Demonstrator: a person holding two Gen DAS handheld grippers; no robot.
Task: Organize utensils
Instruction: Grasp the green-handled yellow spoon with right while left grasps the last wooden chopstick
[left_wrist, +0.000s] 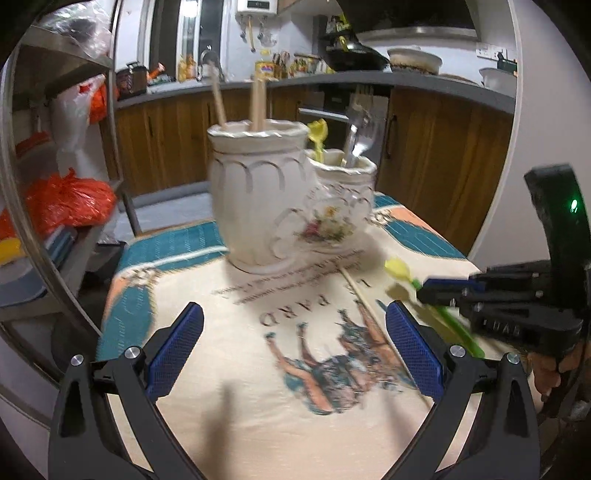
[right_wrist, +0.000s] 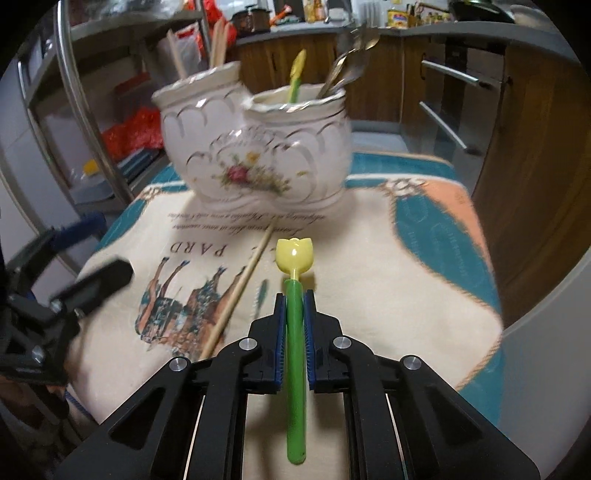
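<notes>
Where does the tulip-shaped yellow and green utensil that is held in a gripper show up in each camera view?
Left wrist view: tulip utensil at right edge, clamped in the right gripper.
Right wrist view: bottom centre, pinched between the blue pads.
Shared landmark: the white double ceramic holder behind it.

You see: glossy ceramic holder (right_wrist: 258, 147) | smooth plastic tulip spoon (right_wrist: 295, 314) | matt printed cloth (right_wrist: 369, 277) | bare wooden chopstick (right_wrist: 240, 288)
</notes>
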